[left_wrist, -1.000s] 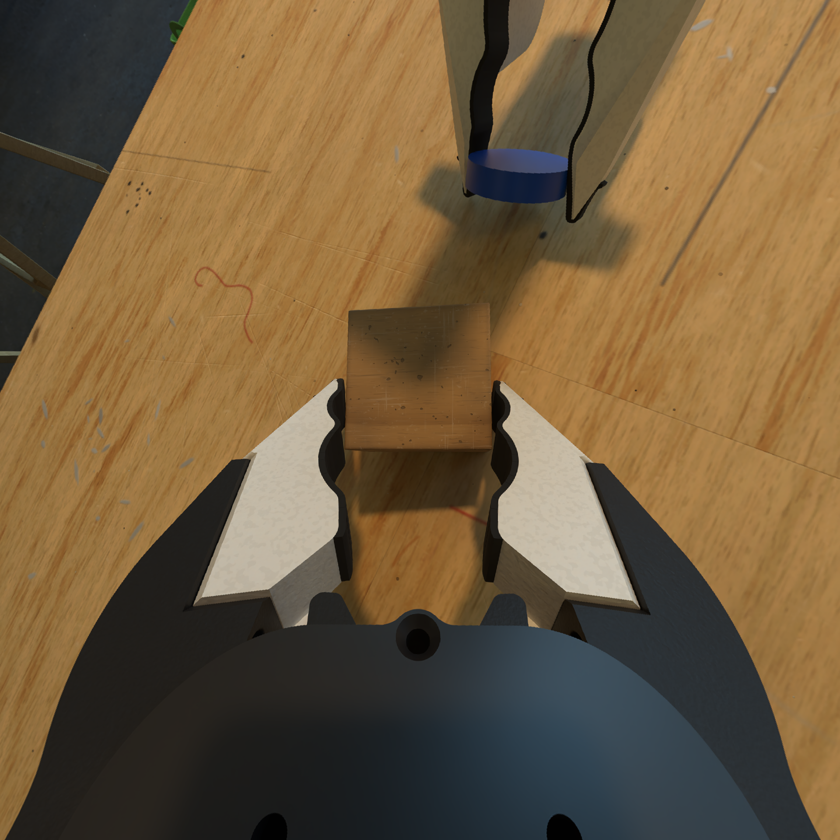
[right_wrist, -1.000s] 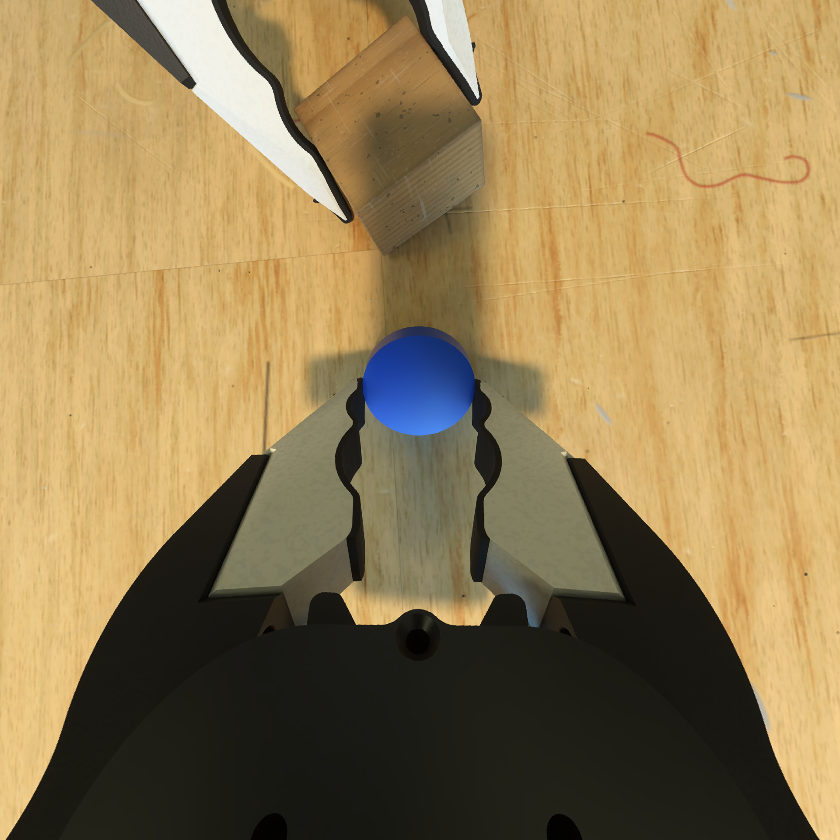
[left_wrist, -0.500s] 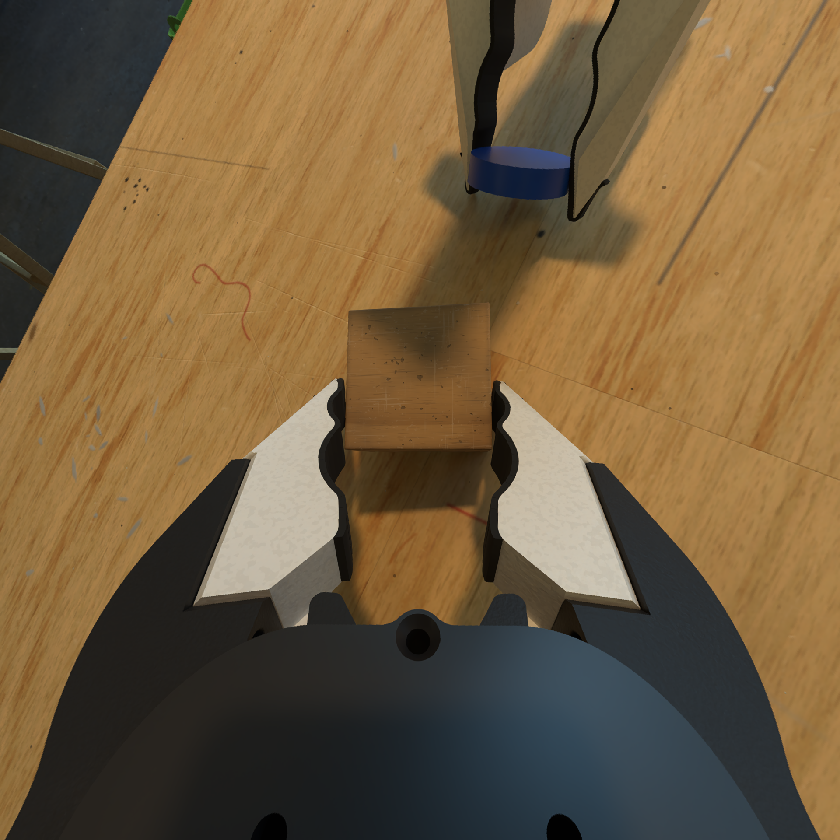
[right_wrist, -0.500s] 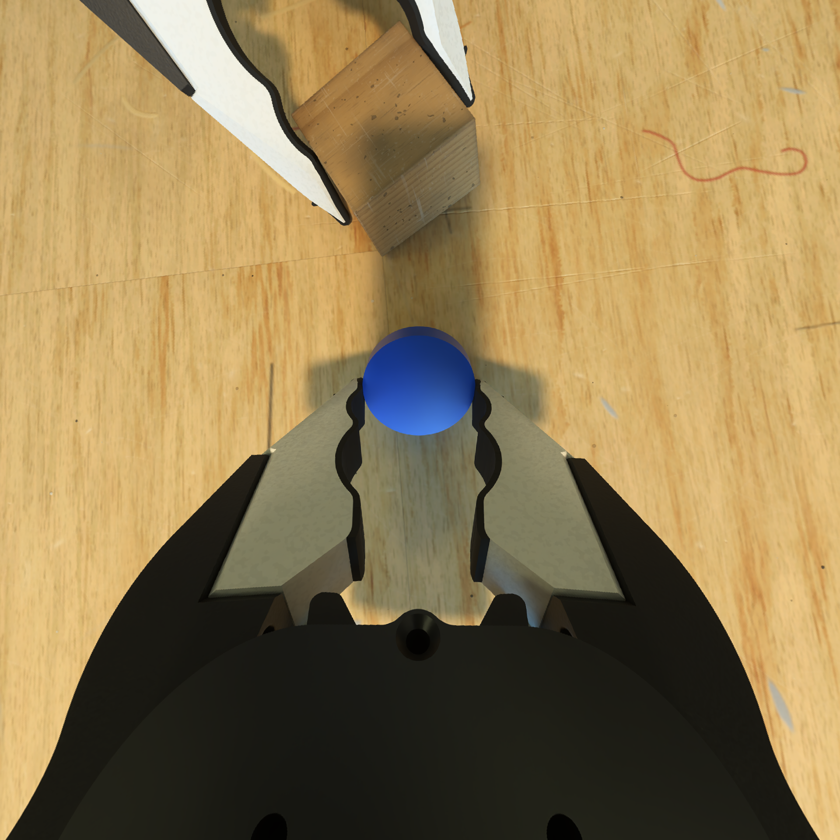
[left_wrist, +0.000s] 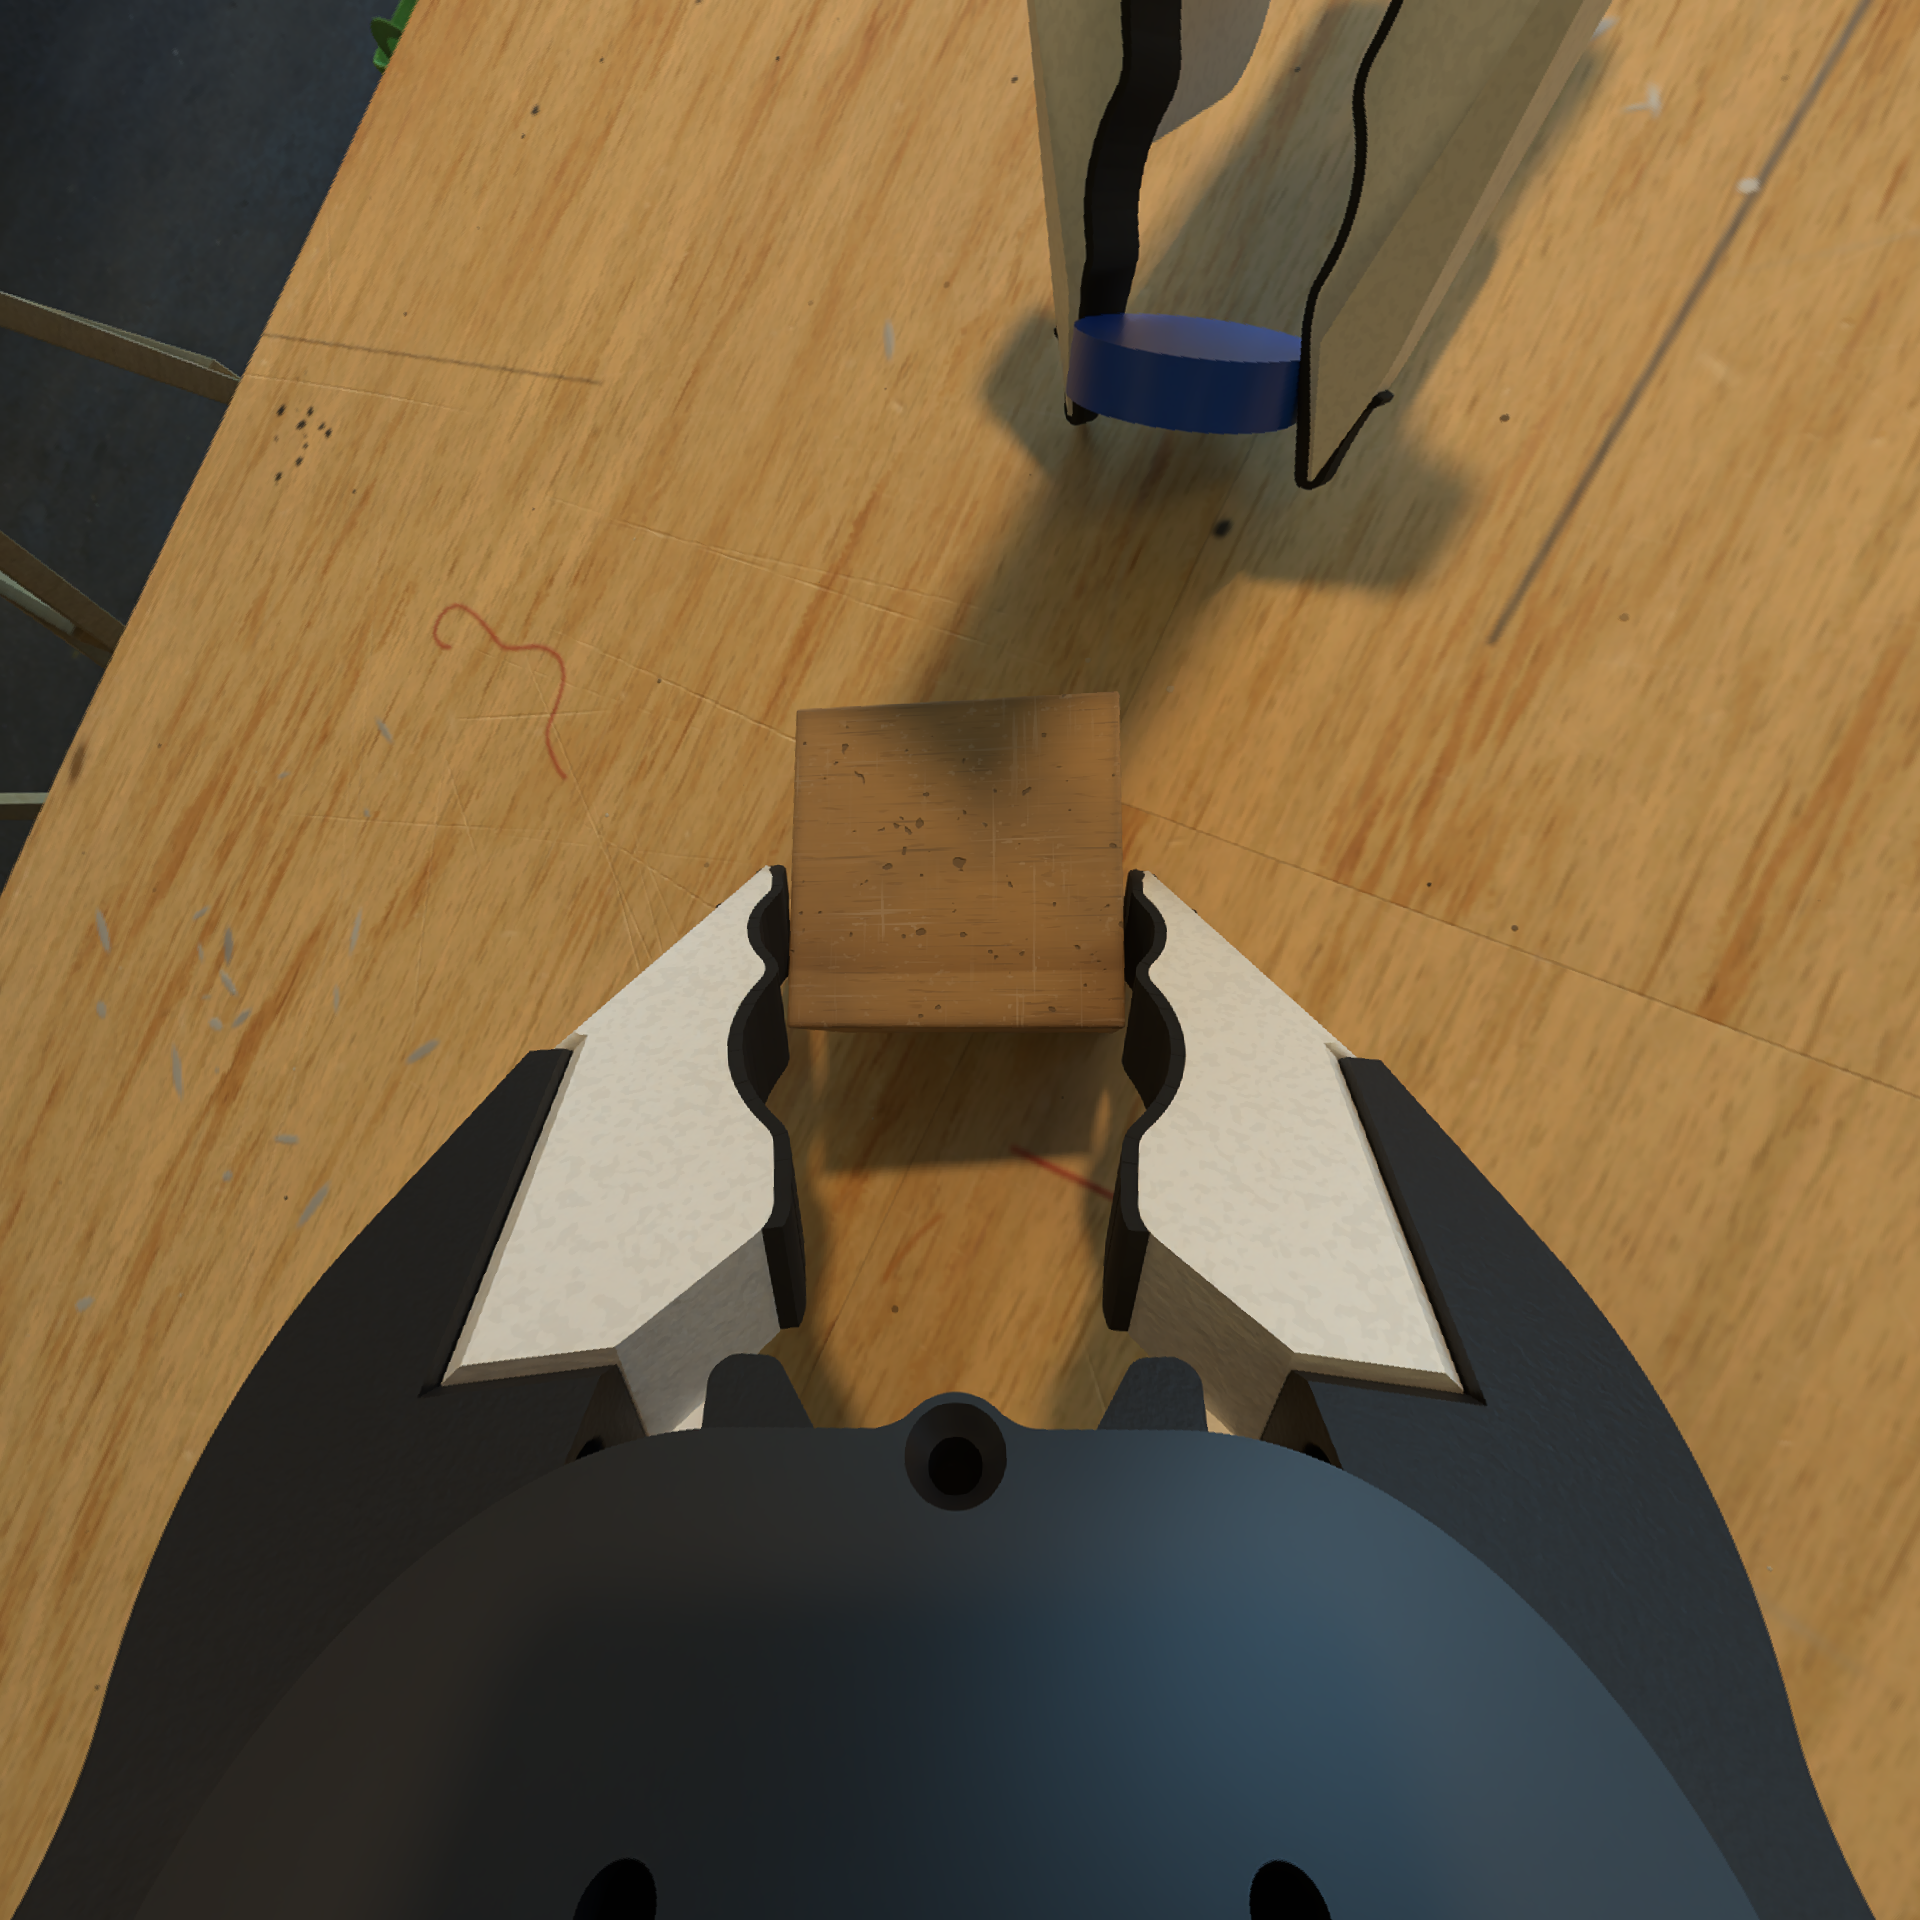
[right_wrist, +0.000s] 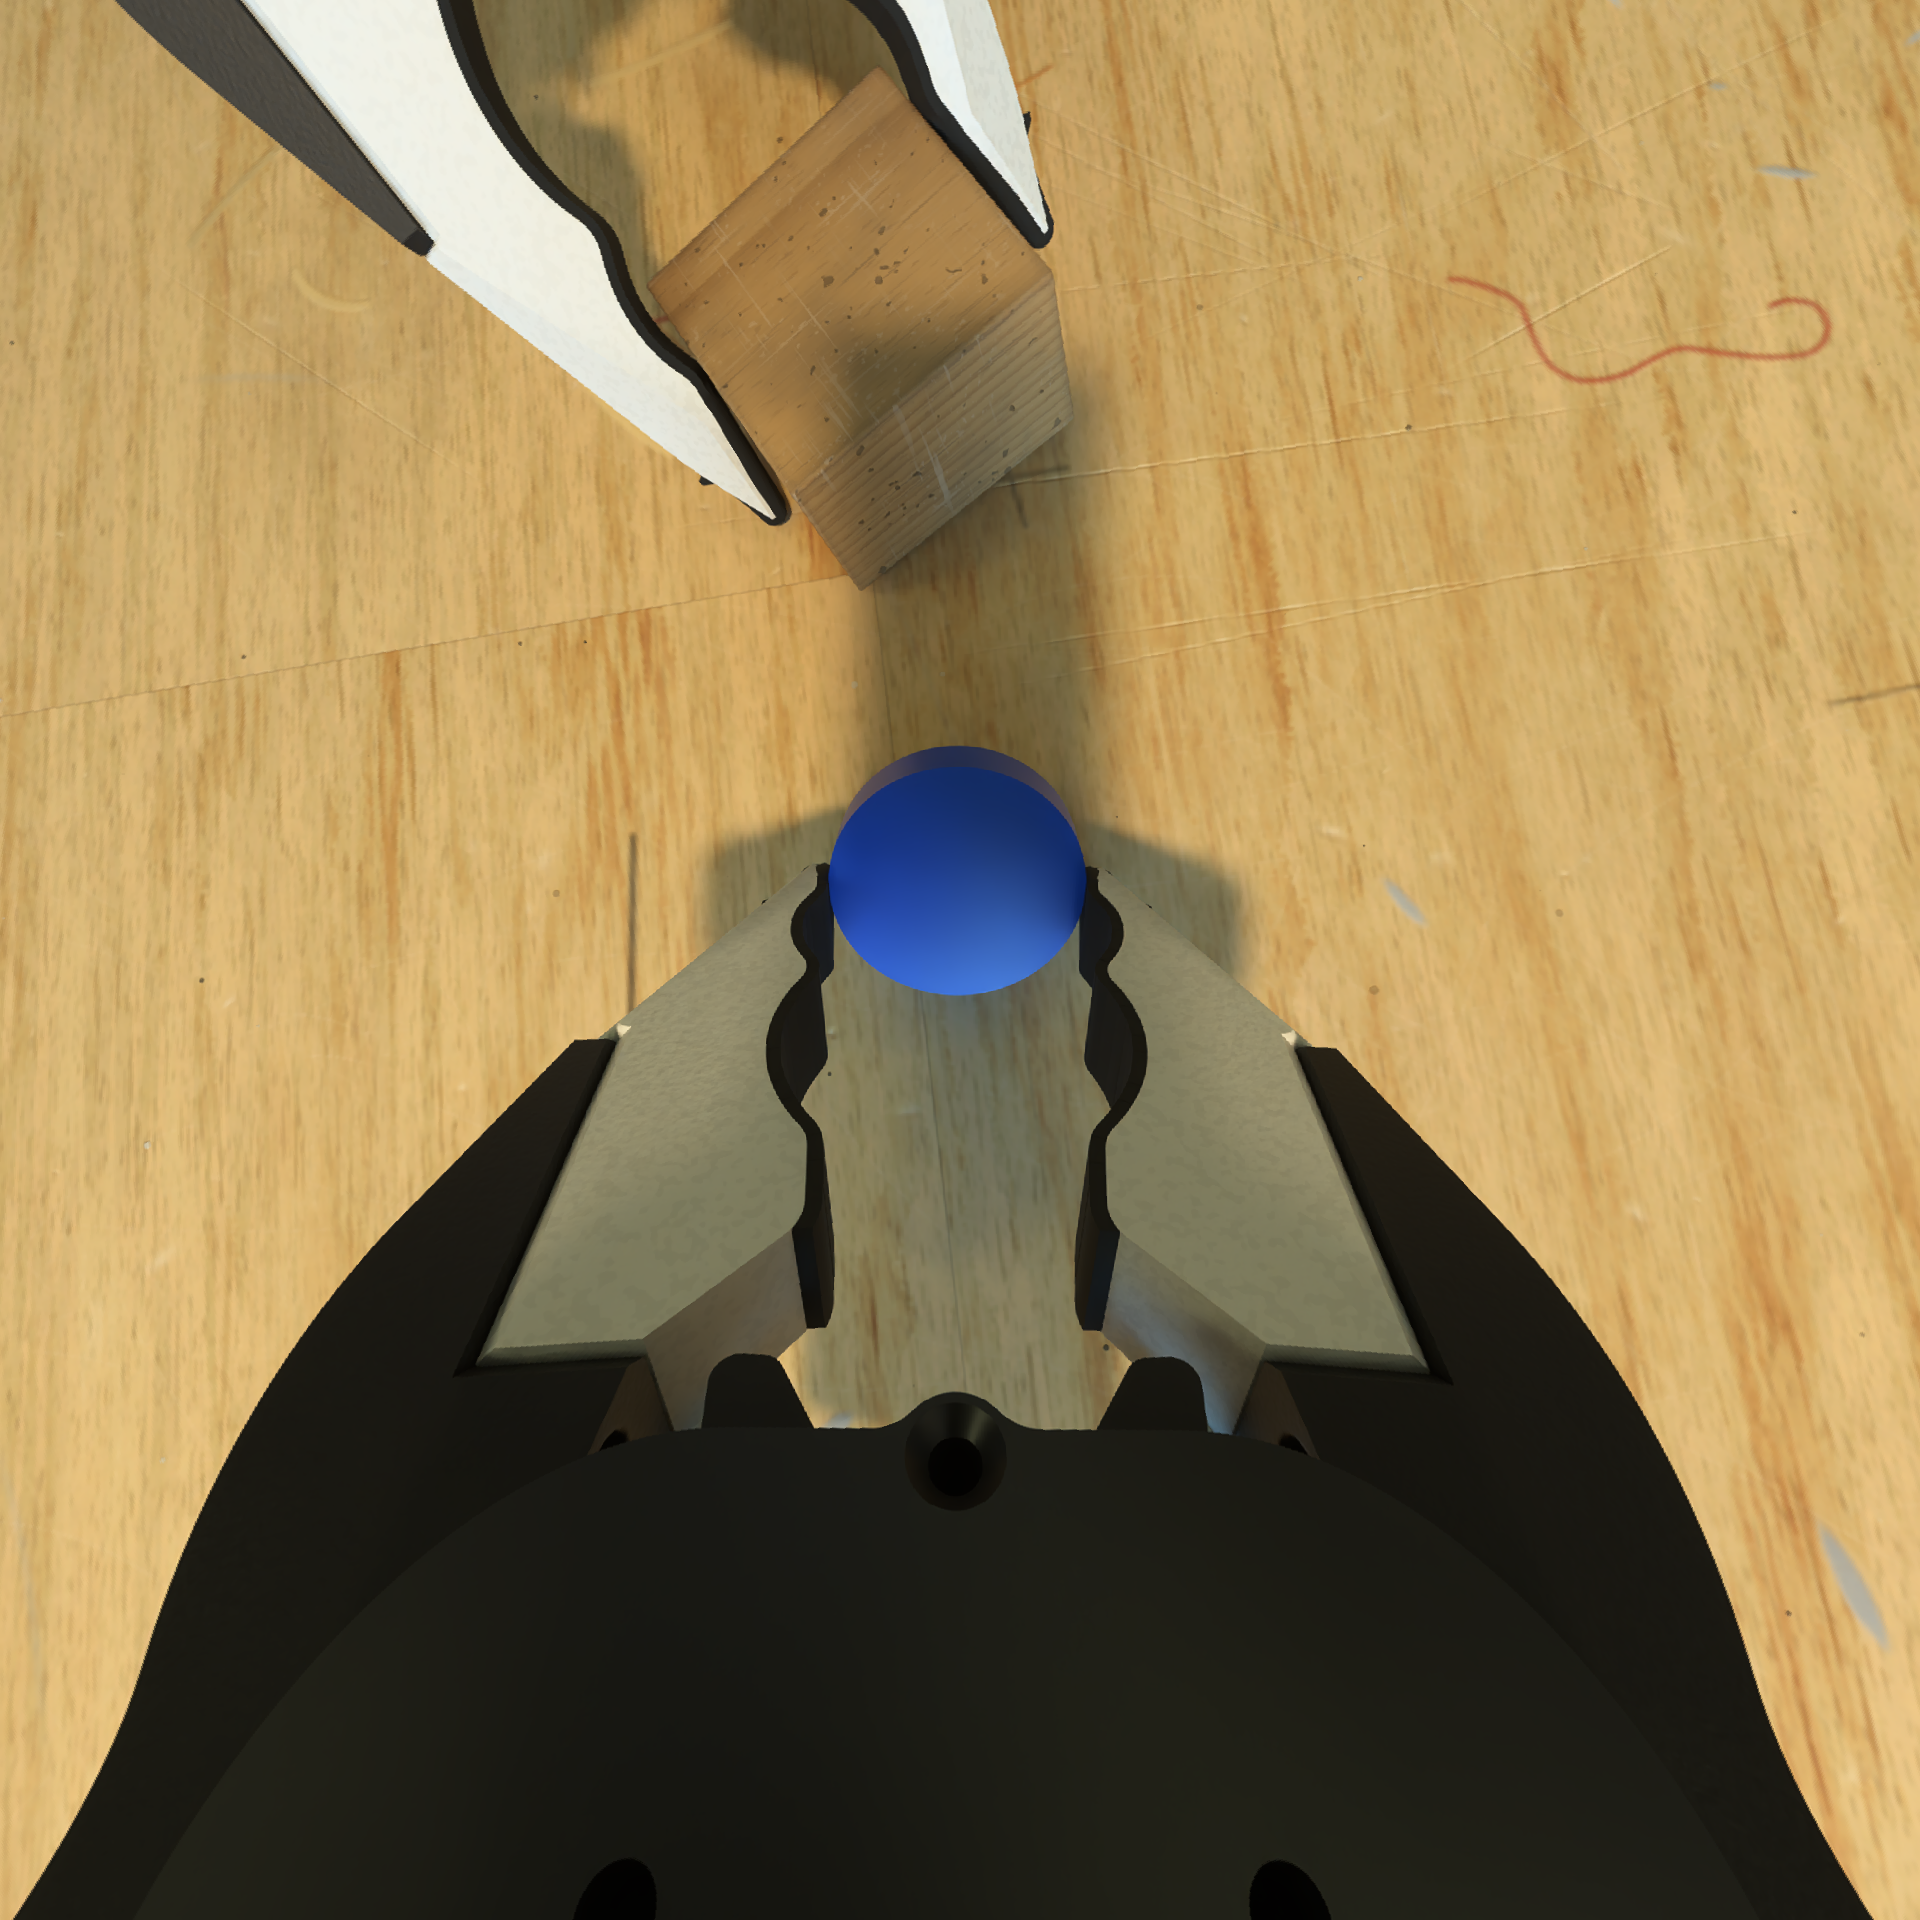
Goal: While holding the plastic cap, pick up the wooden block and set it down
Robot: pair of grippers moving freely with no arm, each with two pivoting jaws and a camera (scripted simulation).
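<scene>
My left gripper (left_wrist: 956, 883) is shut on the wooden block (left_wrist: 956, 862), a square light-brown block pinched at its near half between both fingertips. The block sits low over the wooden table (left_wrist: 520, 312), with a shadow under it; I cannot tell if it touches. My right gripper (right_wrist: 956, 878) is shut on the plastic cap (right_wrist: 956, 883), a flat blue disc held above the table. In the right wrist view the block (right_wrist: 862, 312) and the left gripper (right_wrist: 904, 374) are just ahead. In the left wrist view the cap (left_wrist: 1184, 379) and the right gripper (left_wrist: 1195, 447) are ahead, slightly right.
The table's left edge (left_wrist: 208, 499) runs diagonally, with dark floor (left_wrist: 125, 156) and thin wooden slats (left_wrist: 114, 343) beyond it. A red scribble (left_wrist: 509, 675) marks the table left of the block; it also shows in the right wrist view (right_wrist: 1642, 348).
Both grips are unchanged. The right gripper has drifted slightly, so the cap sits a little farther off in the left wrist view and the table has shifted a little in the right wrist view.
</scene>
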